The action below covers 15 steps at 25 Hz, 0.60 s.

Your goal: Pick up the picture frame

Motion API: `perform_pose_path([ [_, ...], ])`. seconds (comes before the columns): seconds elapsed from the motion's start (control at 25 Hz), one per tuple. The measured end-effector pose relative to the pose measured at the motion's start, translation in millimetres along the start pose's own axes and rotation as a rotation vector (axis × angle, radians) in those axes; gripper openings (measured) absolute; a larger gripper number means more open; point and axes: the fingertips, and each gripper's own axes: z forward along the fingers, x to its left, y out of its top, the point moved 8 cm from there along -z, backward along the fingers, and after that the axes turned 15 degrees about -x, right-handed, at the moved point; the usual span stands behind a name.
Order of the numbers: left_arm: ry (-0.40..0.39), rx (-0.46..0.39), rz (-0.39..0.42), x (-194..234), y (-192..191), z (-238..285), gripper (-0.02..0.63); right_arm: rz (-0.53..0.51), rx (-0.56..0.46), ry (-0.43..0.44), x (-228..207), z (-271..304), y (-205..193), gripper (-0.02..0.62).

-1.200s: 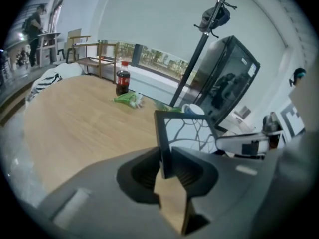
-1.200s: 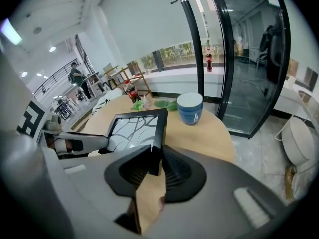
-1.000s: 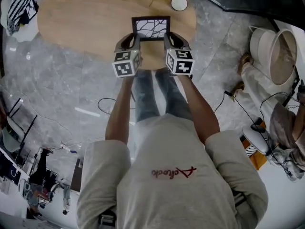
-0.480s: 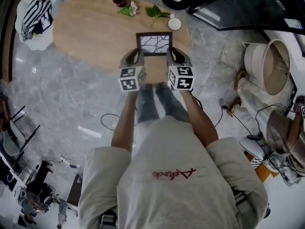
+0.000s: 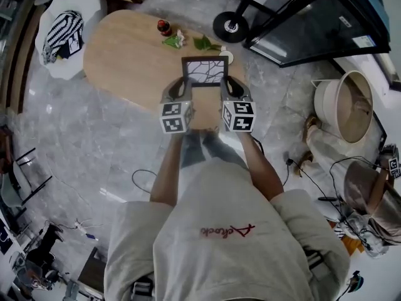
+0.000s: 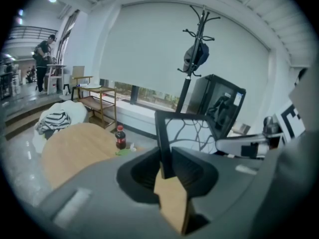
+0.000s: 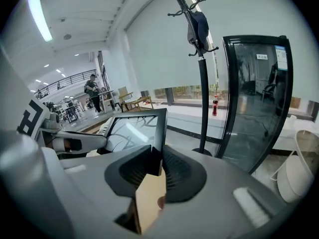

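The black-rimmed rectangular picture frame with a branching-line print (image 5: 204,71) is now off the oval light-wood surface (image 5: 125,49). Compared with the earlier head views, the surface lies further below and looks smaller. The frame keeps its place between the two grippers, so it has gone up with them. The left gripper (image 6: 167,166) has its jaws partly closed and clamped on the frame's left edge near the lower corner. The right gripper (image 7: 157,166) grips the right edge the same way, and the frame stands upright between them. On this showing the pick-up appears done in substance. What remains is to keep both hands level, since two narrow edge grips set low on the frame could let it twist or slip. At the far end of the surface, below and beyond the frame, are a small dark bottle with a red cap (image 5: 164,27), some green leaves (image 5: 202,42) and a small white round cup (image 5: 225,56). Beyond that end stand a black coat stand (image 5: 230,25) and a black glass-fronted cabinet (image 5: 313,24). A white chair with striped cloth on it (image 5: 66,33) stands at the surface's left end. Nothing is seen in the frame's way above the surface.
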Motion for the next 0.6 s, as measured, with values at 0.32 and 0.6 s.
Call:
perform_pose_path([
  [0.32, 0.017, -0.114, 0.044, -14, 63, -22, 0.073, -0.057, -0.104, 0.044, 16, -14, 63, 0.077],
  [0.6, 0.019, -0.207, 0.081, -27, 113, -47, 0.072, -0.099, -0.196, 0.078, 32, -35, 111, 0.078],
])
